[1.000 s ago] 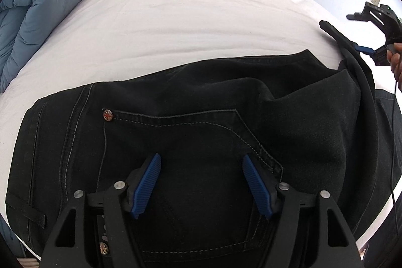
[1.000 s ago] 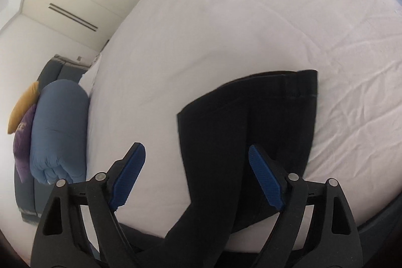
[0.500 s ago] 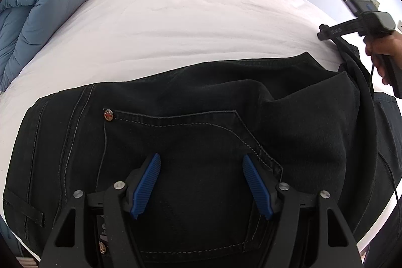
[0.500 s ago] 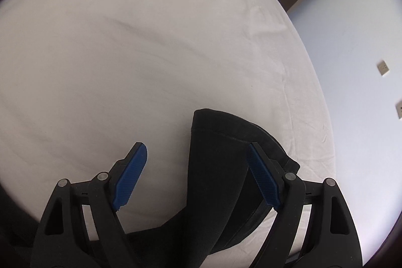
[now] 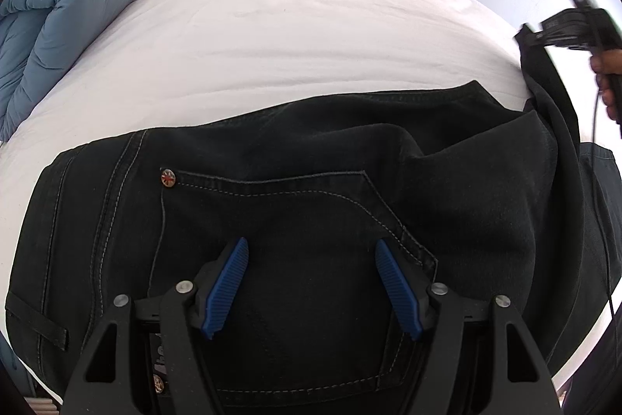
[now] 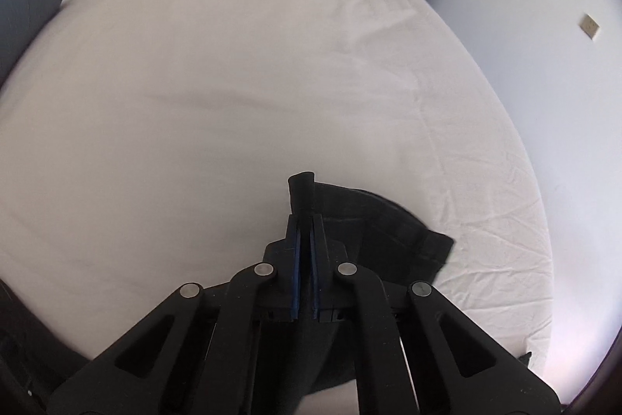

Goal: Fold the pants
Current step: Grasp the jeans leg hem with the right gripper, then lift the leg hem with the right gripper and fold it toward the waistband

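Here the black pants (image 5: 295, 220) lie on the white bed (image 5: 311, 37), waistband and back pocket nearest the left tongs (image 5: 311, 286), the legs running off toward the bed's right side. The right tongs (image 6: 305, 236) have clamped down on the leg end (image 6: 373, 220), pads pressed together with a tuck of dark cloth standing up past their tips. In the left view that same leg end is lifted clear of the bed, a strap of fabric hanging from it. The left tongs hang wide over the back pocket (image 5: 287, 236), holding nothing.

The step looks like carrying the leg end across to the waistband. To do it well, I would judge, the right grip needs both layers caught, since the hem beside the tips fans loose. Keep the cloth taut and low over the bed so the fold line falls straight. The left tongs could press the seat down so it does not slide. The blue duvet (image 5: 58, 26) at the bed's left side is well clear.
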